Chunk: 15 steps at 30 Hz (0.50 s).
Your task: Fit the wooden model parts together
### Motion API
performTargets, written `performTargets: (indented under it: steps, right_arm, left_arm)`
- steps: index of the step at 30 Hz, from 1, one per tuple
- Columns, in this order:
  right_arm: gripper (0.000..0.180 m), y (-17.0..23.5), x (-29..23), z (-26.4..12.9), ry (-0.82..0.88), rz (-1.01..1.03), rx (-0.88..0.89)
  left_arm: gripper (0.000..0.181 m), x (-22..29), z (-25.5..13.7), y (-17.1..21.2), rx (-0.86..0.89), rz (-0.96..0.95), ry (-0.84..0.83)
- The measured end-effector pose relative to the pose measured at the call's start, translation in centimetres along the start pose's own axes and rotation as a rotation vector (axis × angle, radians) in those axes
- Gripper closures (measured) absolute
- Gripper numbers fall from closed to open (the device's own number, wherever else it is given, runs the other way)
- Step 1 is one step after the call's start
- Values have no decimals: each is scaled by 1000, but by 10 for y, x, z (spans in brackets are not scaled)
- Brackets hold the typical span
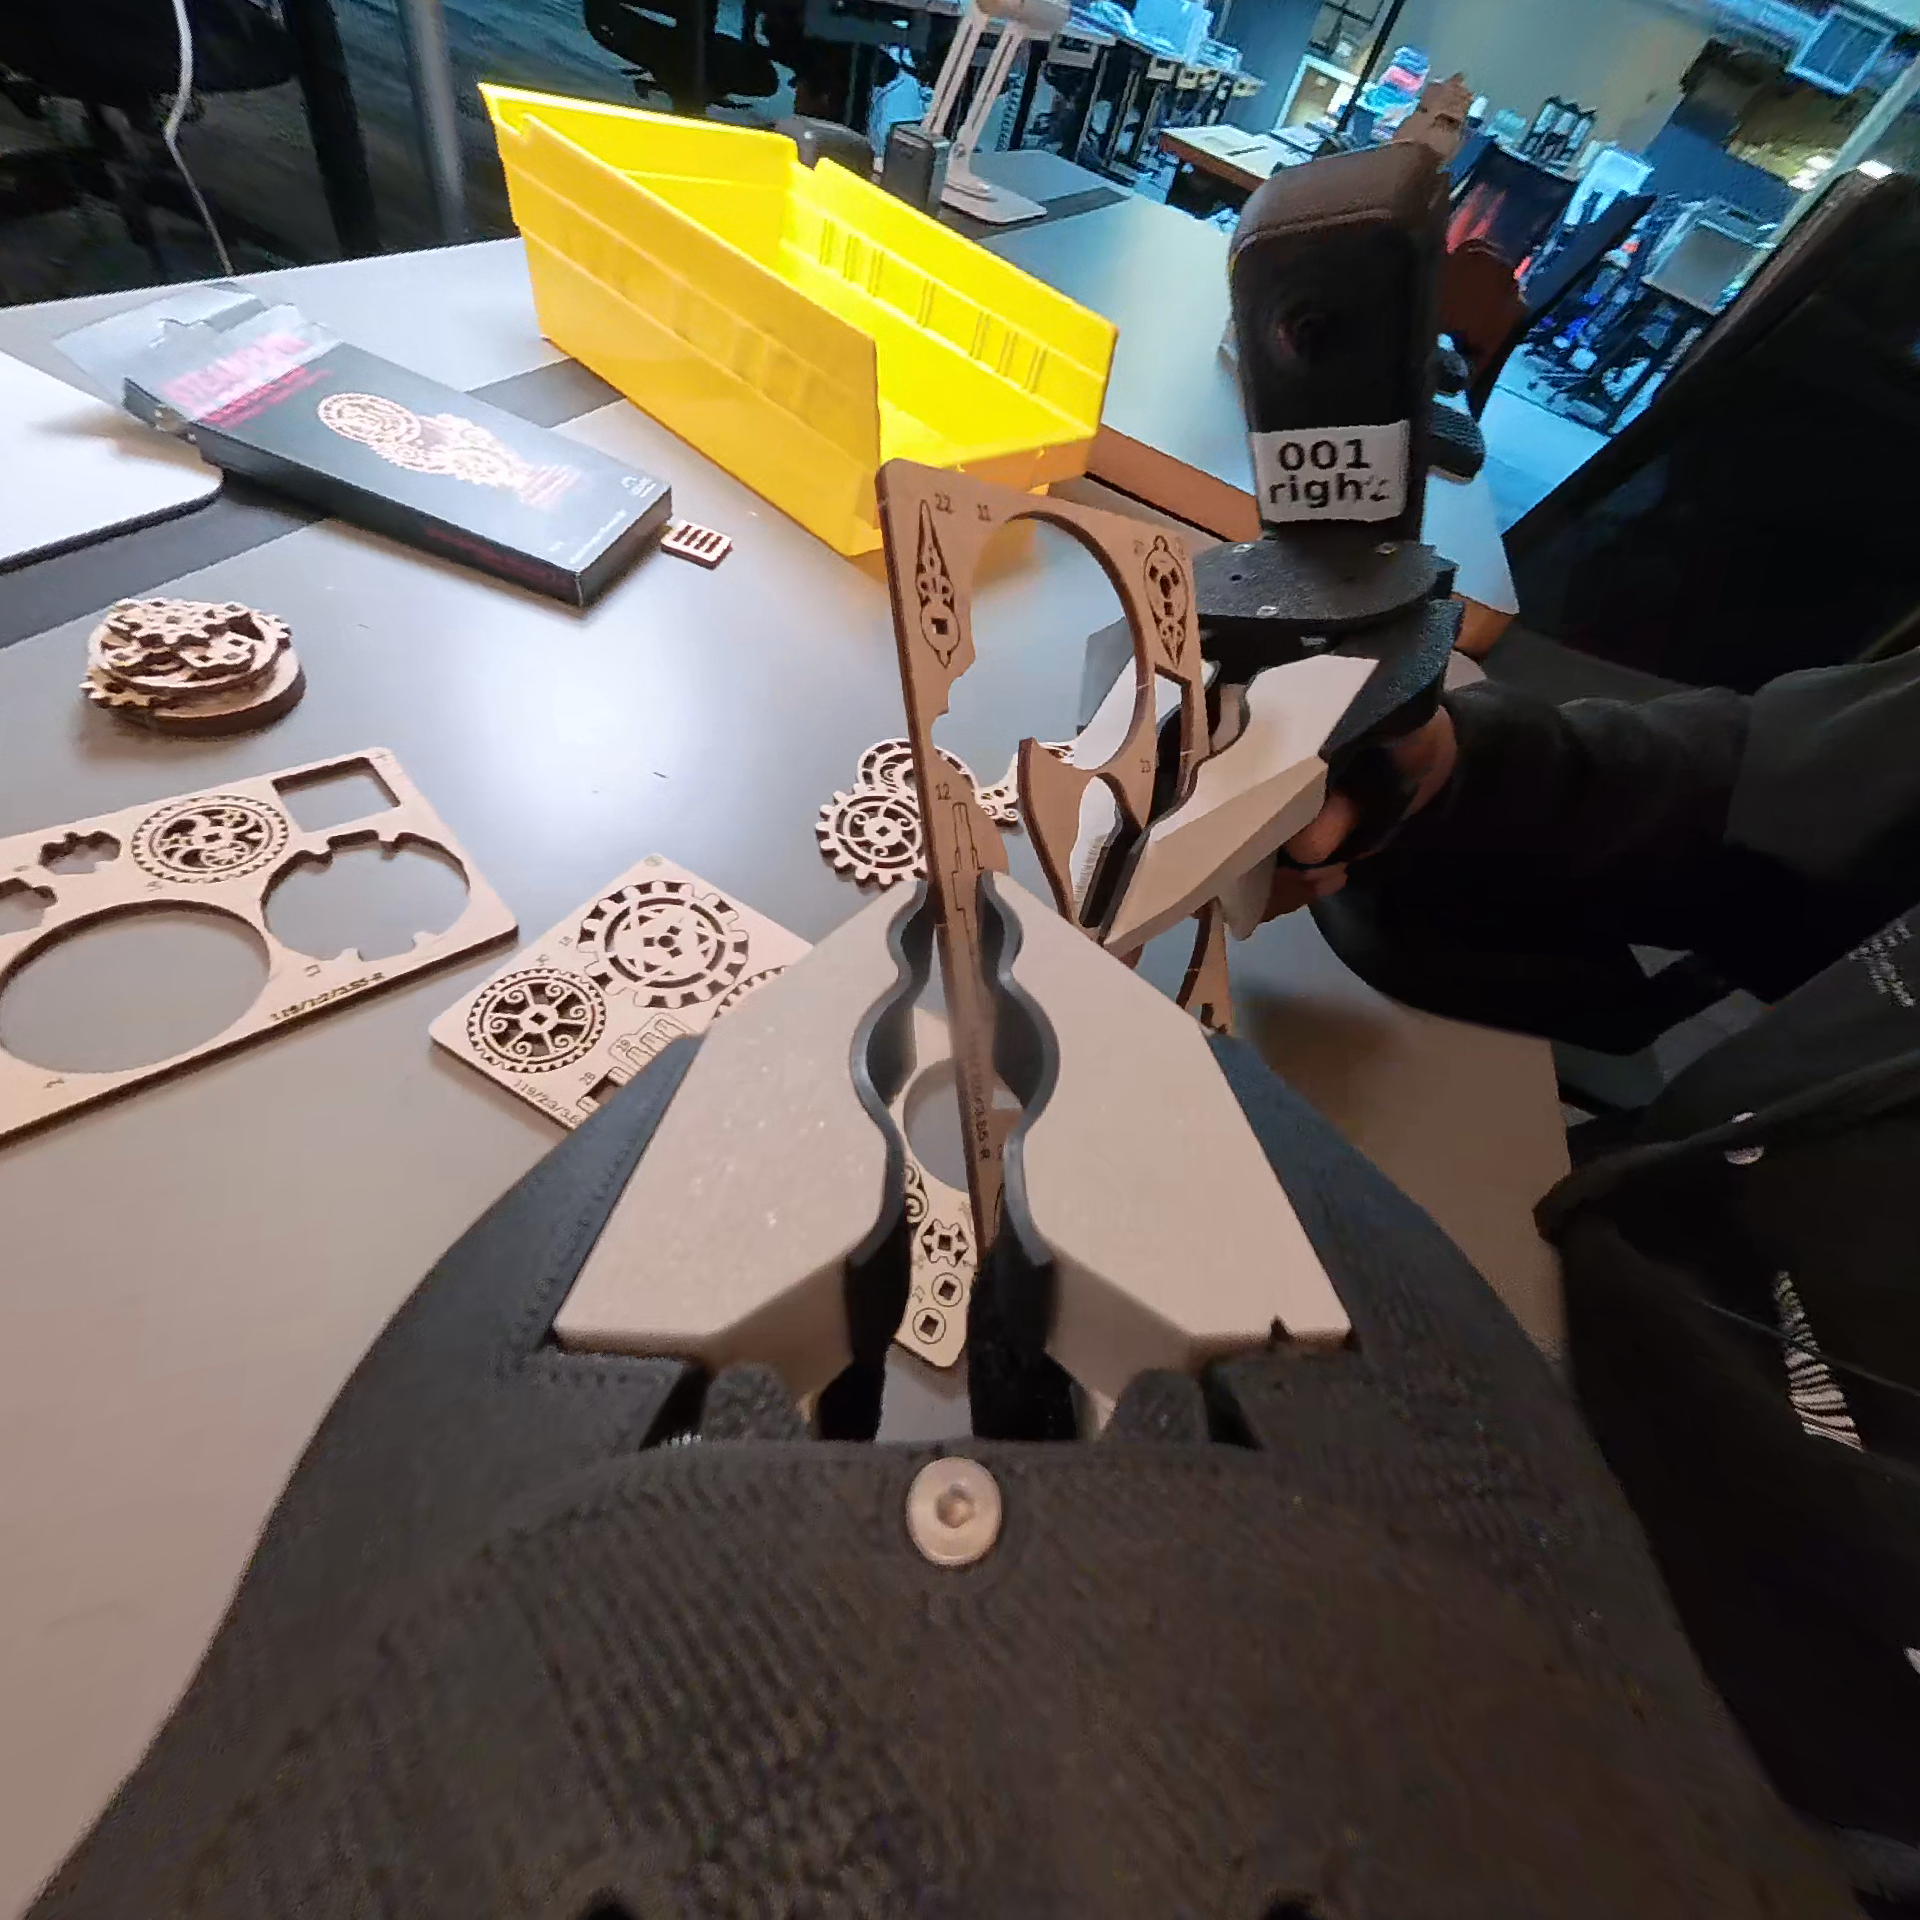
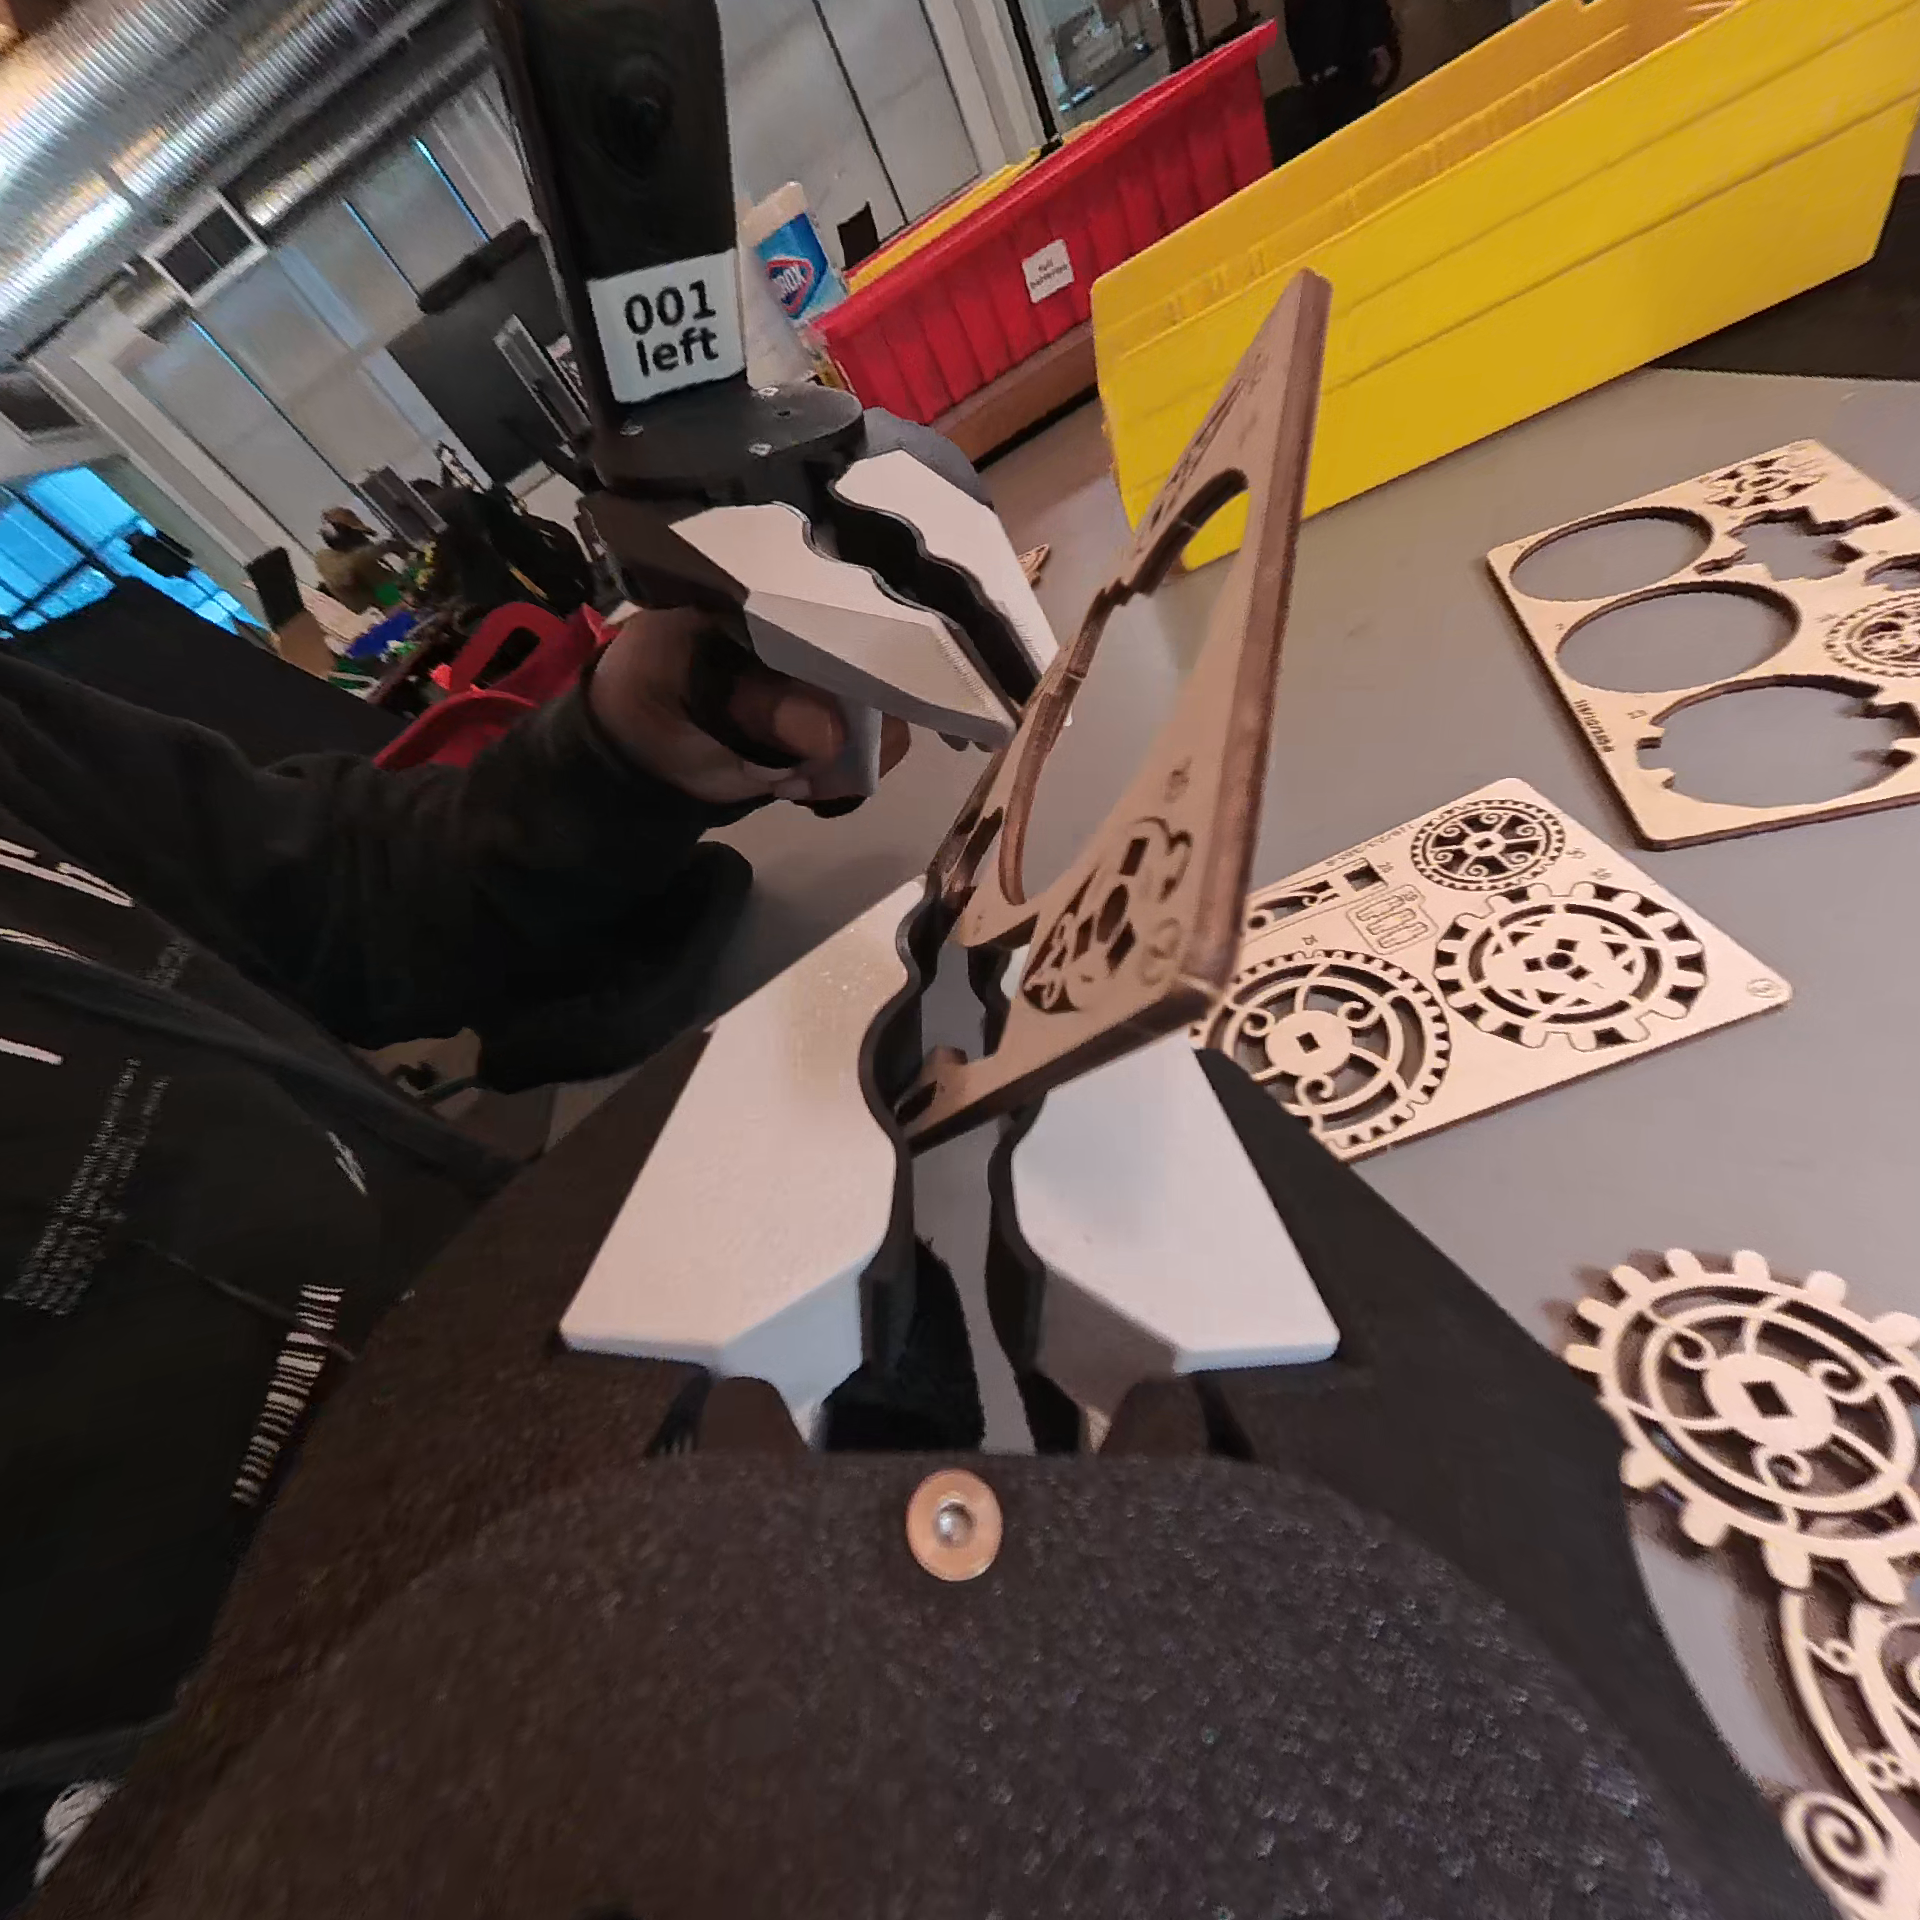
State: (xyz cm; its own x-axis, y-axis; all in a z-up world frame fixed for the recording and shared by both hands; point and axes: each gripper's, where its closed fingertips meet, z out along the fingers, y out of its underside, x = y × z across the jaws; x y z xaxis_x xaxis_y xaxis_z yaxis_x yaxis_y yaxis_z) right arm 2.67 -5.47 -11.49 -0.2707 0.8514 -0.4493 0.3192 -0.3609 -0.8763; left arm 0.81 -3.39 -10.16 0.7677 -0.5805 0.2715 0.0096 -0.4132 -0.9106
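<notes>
A thin wooden part sheet (image 1: 935, 582) with cut-out holes and engraved pieces is held upright above the grey table (image 1: 520, 727). My left gripper (image 1: 956, 894) is shut on its near lower edge. My right gripper (image 1: 1101, 914) comes in from the right and is shut on the sheet's far side. In the right wrist view the sheet (image 2: 1226, 623) rises tilted from my right gripper (image 2: 977, 997), which clamps its lower corner. The left gripper (image 2: 1013, 727) pinches its left edge. Part of the right finger is hidden behind the sheet.
A yellow bin (image 1: 727, 312) stands behind the sheet. On the table lie a black box (image 1: 416, 468), an assembled gear stack (image 1: 187, 655), a mostly punched-out sheet (image 1: 208, 935), a gear sheet (image 1: 623, 987) and loose gears (image 1: 878, 821). A red bin (image 2: 1039, 260) stands farther back. Both grippers' tips are close together, under 4 cm apart.
</notes>
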Motion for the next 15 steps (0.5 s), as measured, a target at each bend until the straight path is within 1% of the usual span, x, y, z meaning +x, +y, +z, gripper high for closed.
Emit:
performTargets:
  steps: [4,9,11,13,15]
  right_arm:
    - [179,3,4,0,73,-105,-30]
    - [179,0,1,-2,89,-174,-27]
    - [179,-1,-3,-5,56,-168,-16]
    - [179,-3,-7,-7,11,-140,-9]
    - [179,-4,-8,-7,-7,-129,-5]
  left_arm:
    - [174,-2,2,2,-13,123,-108]
    - [174,1,1,-3,29,173,-135]
    - [175,8,-1,-8,80,106,-43]
    - [176,13,-4,-10,109,-45,101]
    - [177,14,-6,-10,121,-124,174]
